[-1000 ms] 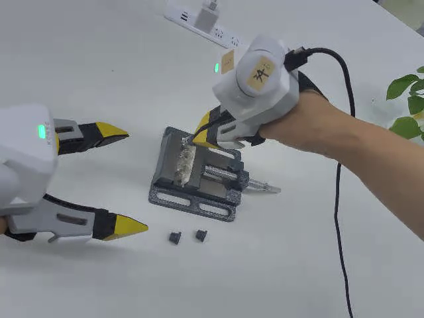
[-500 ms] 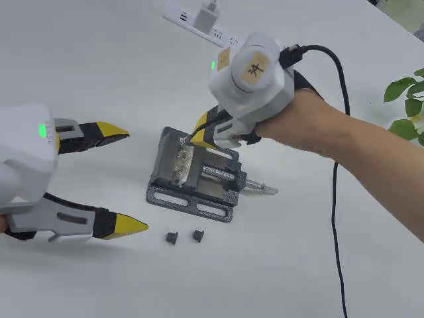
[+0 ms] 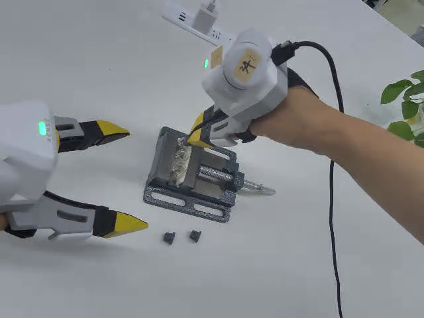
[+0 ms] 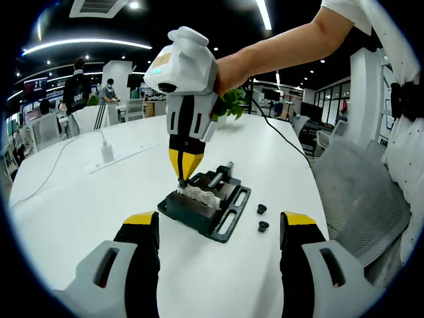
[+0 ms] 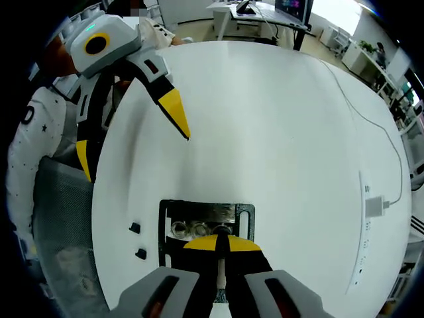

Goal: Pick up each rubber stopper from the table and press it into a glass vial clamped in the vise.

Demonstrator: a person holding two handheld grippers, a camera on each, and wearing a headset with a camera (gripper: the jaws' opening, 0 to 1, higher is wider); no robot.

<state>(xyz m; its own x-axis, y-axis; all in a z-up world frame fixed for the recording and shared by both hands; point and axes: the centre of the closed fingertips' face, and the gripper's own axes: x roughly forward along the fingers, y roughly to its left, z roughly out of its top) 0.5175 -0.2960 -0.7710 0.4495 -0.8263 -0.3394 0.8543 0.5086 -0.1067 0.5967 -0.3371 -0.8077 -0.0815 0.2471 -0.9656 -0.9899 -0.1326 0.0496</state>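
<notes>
A dark vise [image 3: 189, 199] [image 4: 228, 215] [image 5: 163, 225] on the white table clamps a row of glass vials [image 3: 177, 162] [image 4: 199, 193] [image 5: 187, 229]. My right gripper [image 3: 192, 139] [image 4: 181, 177] [image 5: 218, 242] points down at the far end of that row, jaws shut. A small dark stopper [image 5: 222, 231] sits right at its tips; I cannot tell whether it is held. Two loose black rubber stoppers [image 3: 169, 237] [image 3: 195, 234] [image 4: 262, 209] [image 5: 134, 228] lie on the table in front of the vise. My left gripper [image 3: 126, 179] [image 4: 220, 222] hovers wide open to the left of the vise.
A white power strip [image 3: 199, 20] [image 4: 122, 158] [image 5: 372, 199] lies at the table's far side. A black cable [image 3: 331, 199] runs down the right side from the right gripper. Plant leaves [image 3: 404, 99] stand at the right edge. Chairs and people are behind the table.
The right gripper's body has shifted slightly up and left while its tips stay at the vials. The left gripper has stayed put and open.
</notes>
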